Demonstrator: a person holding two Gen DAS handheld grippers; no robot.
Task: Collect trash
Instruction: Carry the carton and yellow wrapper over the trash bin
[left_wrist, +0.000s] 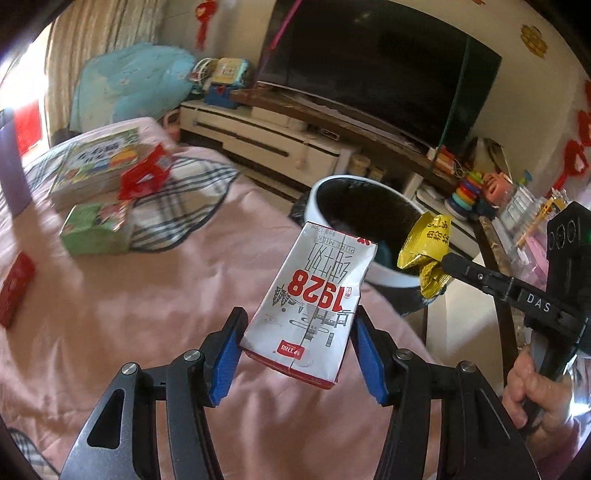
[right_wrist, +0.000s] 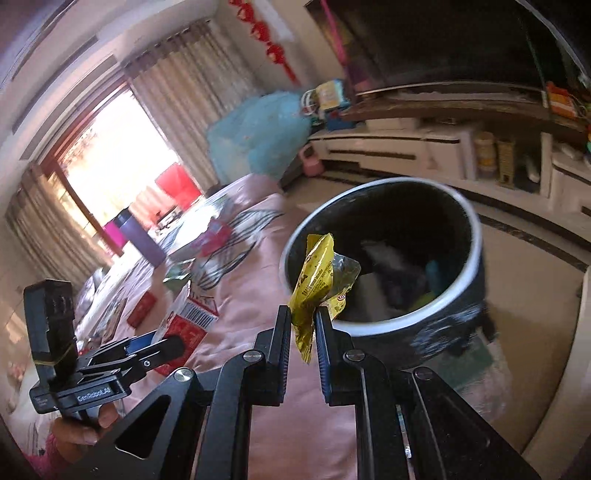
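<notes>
A white milk carton (left_wrist: 314, 295) with red "1928" print is clamped between the blue pads of my left gripper (left_wrist: 299, 332), above the pink bedspread. Just beyond it stands a dark bin with a white rim (left_wrist: 314, 199). My right gripper (right_wrist: 303, 317) is shut on a crumpled yellow wrapper (right_wrist: 317, 273), held at the near edge of the bin's rim (right_wrist: 406, 321). In the left wrist view the right gripper (left_wrist: 445, 264) comes in from the right with the yellow wrapper (left_wrist: 428, 254) over the bin's mouth. The right wrist view shows the left gripper (right_wrist: 173, 339) and carton (right_wrist: 188, 317) at lower left.
The pink bedspread (left_wrist: 147, 314) carries a green box (left_wrist: 96, 232), a picture box (left_wrist: 99, 166), a red plastic piece (left_wrist: 144, 177) and a red packet (left_wrist: 14, 288). A purple bottle (right_wrist: 138, 236) stands farther back. A TV (left_wrist: 369, 66) on a white cabinet (left_wrist: 258, 140) lies beyond the bin.
</notes>
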